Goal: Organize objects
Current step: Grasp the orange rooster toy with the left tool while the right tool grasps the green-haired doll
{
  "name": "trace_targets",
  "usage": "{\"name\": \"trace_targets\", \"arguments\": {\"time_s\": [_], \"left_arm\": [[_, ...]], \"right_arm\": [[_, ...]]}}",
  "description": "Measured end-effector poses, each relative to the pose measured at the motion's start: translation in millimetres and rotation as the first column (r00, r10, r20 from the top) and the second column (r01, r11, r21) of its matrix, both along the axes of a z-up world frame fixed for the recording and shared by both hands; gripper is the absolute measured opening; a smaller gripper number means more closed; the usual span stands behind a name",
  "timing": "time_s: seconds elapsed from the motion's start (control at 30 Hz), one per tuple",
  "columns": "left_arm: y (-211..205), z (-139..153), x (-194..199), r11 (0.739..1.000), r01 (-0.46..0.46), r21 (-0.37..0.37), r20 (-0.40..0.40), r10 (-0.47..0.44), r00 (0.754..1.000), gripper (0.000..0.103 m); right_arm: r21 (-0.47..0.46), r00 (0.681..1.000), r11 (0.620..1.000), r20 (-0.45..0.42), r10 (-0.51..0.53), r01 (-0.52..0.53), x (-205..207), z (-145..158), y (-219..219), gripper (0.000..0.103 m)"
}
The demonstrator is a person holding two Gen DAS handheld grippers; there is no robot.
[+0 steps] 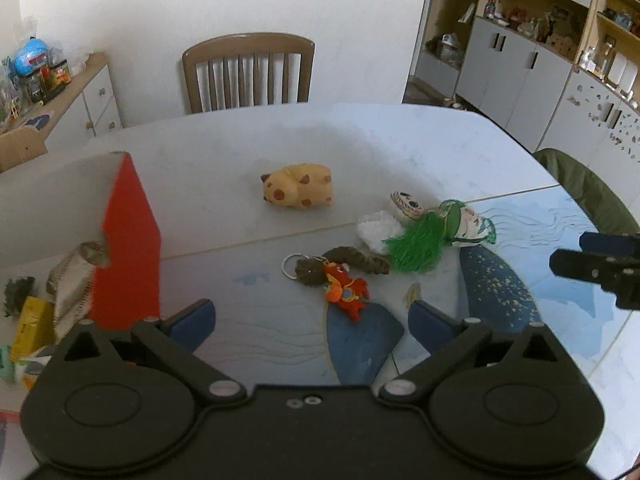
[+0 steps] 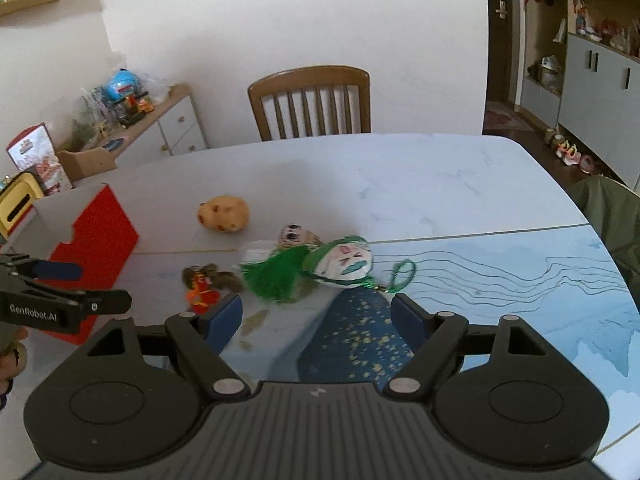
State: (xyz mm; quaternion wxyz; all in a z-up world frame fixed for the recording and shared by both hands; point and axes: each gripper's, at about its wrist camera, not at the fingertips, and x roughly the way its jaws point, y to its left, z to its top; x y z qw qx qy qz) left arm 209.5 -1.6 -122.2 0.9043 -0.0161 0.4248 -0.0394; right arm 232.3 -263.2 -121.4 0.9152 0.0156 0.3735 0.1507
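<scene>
Small toys lie on the table [image 1: 420,148]: a yellow spotted pig [image 1: 298,187] [image 2: 223,214], a red-and-brown keychain charm [image 1: 340,280] [image 2: 204,285], a green-tasselled face ornament [image 1: 436,232] [image 2: 332,266] and a small patterned face piece [image 1: 406,204] [image 2: 294,235]. My left gripper [image 1: 310,316] hovers open just short of the keychain charm, nothing between its fingers. My right gripper [image 2: 316,316] is open too, close in front of the green ornament. A red-and-white box [image 1: 128,240] [image 2: 94,240] stands open at the left, with packets and cloth inside.
A wooden chair [image 1: 248,72] [image 2: 310,102] stands at the table's far side. A side cabinet [image 2: 160,124] with clutter is at the left, shelving [image 1: 540,40] at the right. A green-covered chair back [image 1: 588,192] sits at the table's right edge.
</scene>
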Motion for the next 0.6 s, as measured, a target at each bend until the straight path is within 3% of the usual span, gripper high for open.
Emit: {"name": "trace_targets", "arguments": {"time_s": [0.37, 0.6], "left_arm": [[-23, -38, 33, 0.999, -0.017, 0.044, -0.038, 0.019, 0.999, 0.101], [-33, -57, 47, 0.998, -0.008, 0.068, -0.05, 0.012, 0.999, 0.091]], "right_arm": [[-0.014, 0.999, 1.0, -0.045, -0.009, 0.008, 61, -29, -4, 0.081], [-0.025, 0.997, 1.0, -0.071, 0.012, -0.014, 90, -47, 5, 0.081]]}}
